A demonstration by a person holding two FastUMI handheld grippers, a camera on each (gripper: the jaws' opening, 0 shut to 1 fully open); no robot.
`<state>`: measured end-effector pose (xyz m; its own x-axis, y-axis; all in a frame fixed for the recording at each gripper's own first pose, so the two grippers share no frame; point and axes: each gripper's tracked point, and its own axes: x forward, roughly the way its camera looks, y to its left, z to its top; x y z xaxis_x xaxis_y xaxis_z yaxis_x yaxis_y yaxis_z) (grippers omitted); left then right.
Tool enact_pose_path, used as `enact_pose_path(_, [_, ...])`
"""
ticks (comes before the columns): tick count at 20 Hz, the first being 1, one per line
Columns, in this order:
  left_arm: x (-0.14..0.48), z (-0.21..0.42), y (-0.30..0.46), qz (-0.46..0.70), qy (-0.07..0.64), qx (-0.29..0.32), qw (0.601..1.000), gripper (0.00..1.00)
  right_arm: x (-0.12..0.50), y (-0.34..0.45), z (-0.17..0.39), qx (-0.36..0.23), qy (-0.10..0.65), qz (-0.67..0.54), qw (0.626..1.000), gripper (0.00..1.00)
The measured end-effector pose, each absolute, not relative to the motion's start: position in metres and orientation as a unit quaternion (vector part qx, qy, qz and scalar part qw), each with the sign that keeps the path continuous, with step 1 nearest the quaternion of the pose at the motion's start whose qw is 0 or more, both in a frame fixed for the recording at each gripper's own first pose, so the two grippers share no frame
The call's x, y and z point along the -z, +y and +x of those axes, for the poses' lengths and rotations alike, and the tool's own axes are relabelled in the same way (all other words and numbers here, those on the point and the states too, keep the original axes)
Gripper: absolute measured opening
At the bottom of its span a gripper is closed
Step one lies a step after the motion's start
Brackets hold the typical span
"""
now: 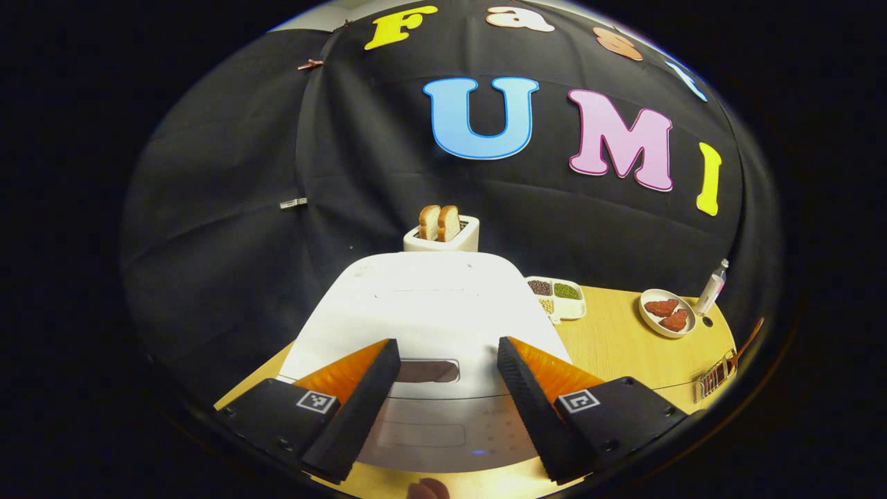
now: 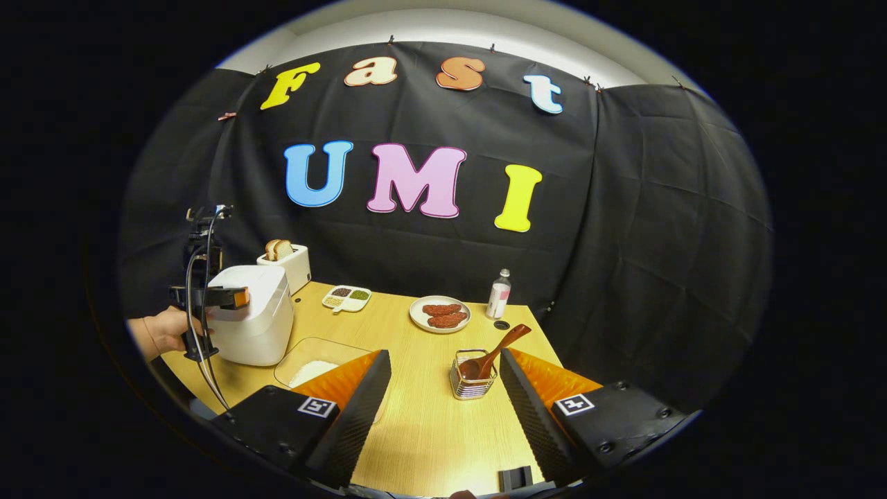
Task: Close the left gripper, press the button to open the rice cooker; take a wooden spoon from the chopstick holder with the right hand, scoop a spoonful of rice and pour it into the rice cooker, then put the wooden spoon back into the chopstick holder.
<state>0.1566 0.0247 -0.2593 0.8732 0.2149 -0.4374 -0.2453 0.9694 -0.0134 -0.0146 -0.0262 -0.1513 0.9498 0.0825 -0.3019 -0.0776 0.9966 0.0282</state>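
The white rice cooker (image 1: 429, 305) stands right under my left gripper (image 1: 448, 343), lid down, its grey button (image 1: 426, 371) between the open fingers. In the right gripper view the cooker (image 2: 253, 319) sits at the table's left, with the left gripper (image 2: 208, 298) held over its front by a hand (image 2: 159, 333). A wire chopstick holder (image 2: 473, 380) holds a wooden spoon (image 2: 495, 350) just ahead of my right gripper (image 2: 444, 355), which is open and holds nothing. White rice lies in a clear glass dish (image 2: 312, 371) beside the cooker.
A toaster (image 2: 287, 267) with bread stands behind the cooker. A divided dish of beans (image 2: 346, 298), a plate of meat (image 2: 440, 315) and a small bottle (image 2: 499, 294) line the back of the wooden table (image 2: 416, 416). Black cloth walls close in behind and to the right.
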Motion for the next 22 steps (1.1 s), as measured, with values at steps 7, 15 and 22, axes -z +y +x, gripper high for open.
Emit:
enact_pose_path(7, [0.246, 0.155, 0.05, 0.007, 0.2, -0.141, 0.97, 0.95, 0.149, -0.027, -0.019, -0.042, 0.147, 0.016, 0.988, 0.98])
enact_pose_path(15, [0.254, 0.149, 0.047, -0.026, 0.223, -0.124, 0.967, 1.0, 0.146, -0.019, -0.014, -0.049, 0.146, 0.023, 0.988, 0.98])
enact_pose_path(22, [0.252, 0.145, 0.044, -0.011, 0.24, -0.106, 0.965, 1.0, 0.148, -0.013, -0.016, -0.052, 0.148, 0.026, 0.987, 0.98])
